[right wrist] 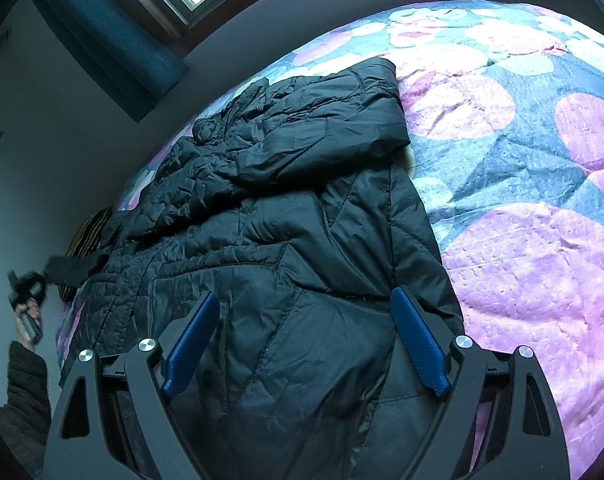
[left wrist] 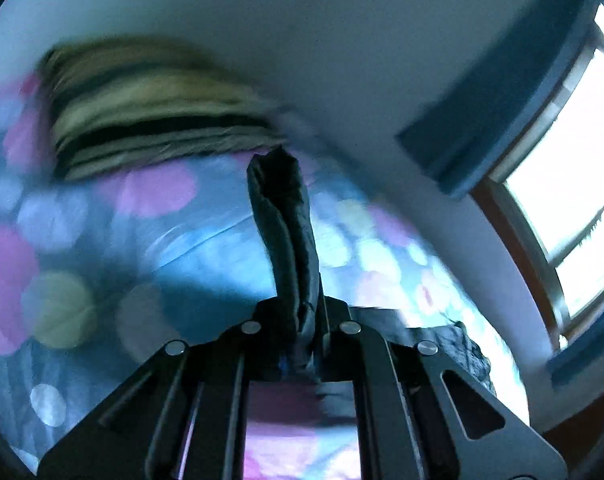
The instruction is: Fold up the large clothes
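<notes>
Jacket (right wrist: pixel 286 248) on the bed (right wrist: pixel 542 264), fold barely begun.
Left gripper (left wrist: pixel 306 316) pinches a jacket strip; right gripper (right wrist: pixel 306 344) hovers wide.

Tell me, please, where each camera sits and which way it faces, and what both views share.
Left wrist: sits on the left gripper, shut on a sleeve, facing over the bed toward a striped pillow, wall and window; only the gripper's own frame shows.
Right wrist: sits on the right gripper, open, looking down on the jacket; its blue fingers show, and the left hand at the far left.
Shared: jacket, bed, window, pillow.
</notes>
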Available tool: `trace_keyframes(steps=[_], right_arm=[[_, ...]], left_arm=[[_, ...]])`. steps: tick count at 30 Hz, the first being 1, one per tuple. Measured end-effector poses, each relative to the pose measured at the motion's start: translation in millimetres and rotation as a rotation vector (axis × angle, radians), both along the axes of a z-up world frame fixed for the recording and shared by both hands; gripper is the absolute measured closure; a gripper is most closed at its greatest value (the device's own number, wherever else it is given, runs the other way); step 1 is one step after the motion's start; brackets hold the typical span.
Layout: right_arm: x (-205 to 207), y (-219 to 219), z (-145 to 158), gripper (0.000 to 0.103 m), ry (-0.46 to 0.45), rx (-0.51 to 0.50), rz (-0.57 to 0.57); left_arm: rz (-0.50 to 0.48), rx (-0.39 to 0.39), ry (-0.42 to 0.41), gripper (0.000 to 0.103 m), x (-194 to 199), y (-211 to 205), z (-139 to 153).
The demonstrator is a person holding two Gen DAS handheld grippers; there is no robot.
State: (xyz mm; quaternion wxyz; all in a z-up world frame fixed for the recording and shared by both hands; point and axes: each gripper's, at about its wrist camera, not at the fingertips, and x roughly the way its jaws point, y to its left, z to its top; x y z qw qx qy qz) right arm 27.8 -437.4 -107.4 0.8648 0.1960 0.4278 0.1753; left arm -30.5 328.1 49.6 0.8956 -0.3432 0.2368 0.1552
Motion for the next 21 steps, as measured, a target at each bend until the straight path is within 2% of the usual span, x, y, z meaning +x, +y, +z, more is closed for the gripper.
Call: trace_keyframes(steps=[3,8,14,21], right_arm=[[-1,0,0,0.017,-0.001,-0.002,-0.001],[-1,0,0,0.017,-0.003,0.007,-0.002],[-1,0,0,0.017,-0.003,0.01,-0.002],[-1,-1,-1,0.017,-0.004,0.02,-0.003]], left_arm=[[-0.104,0.073,-0.042,0.096,25,-49,40],[-0.291,0.201,-0.068,0.096,73,-149,81],[-0.513,0.266,-0.075,0.096,116,-276,83],[-0.689,0.242,-0.06,0.096,146,-379,54]])
